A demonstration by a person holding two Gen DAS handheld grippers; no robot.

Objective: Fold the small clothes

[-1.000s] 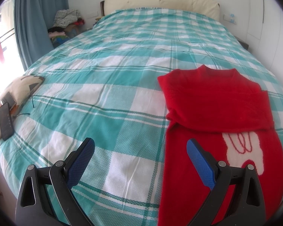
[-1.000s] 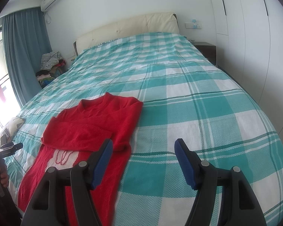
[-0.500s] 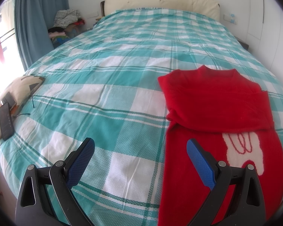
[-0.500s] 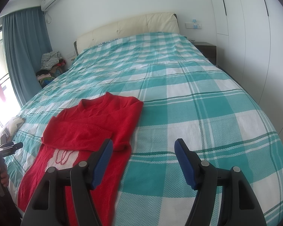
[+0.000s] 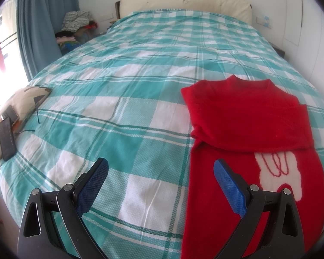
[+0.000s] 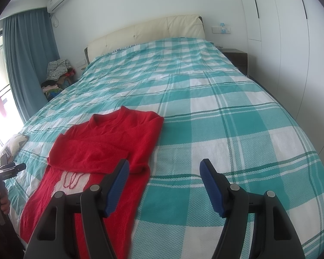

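Note:
A red sweater (image 5: 248, 125) with a white patch lies flat on the teal plaid bed cover (image 5: 129, 99), neck toward the headboard, both sleeves folded across its chest. My left gripper (image 5: 161, 171) is open and empty, hovering above the sweater's lower left edge. In the right wrist view the sweater (image 6: 105, 149) lies left of centre. My right gripper (image 6: 164, 173) is open and empty above the bed, just right of the sweater's lower right edge.
A small cushion (image 5: 23, 103) with a black phone (image 5: 6, 138) on it lies at the bed's left edge. A clothes pile (image 5: 77, 26) sits by the blue curtain. A nightstand (image 6: 235, 58) and white wardrobes stand on the right.

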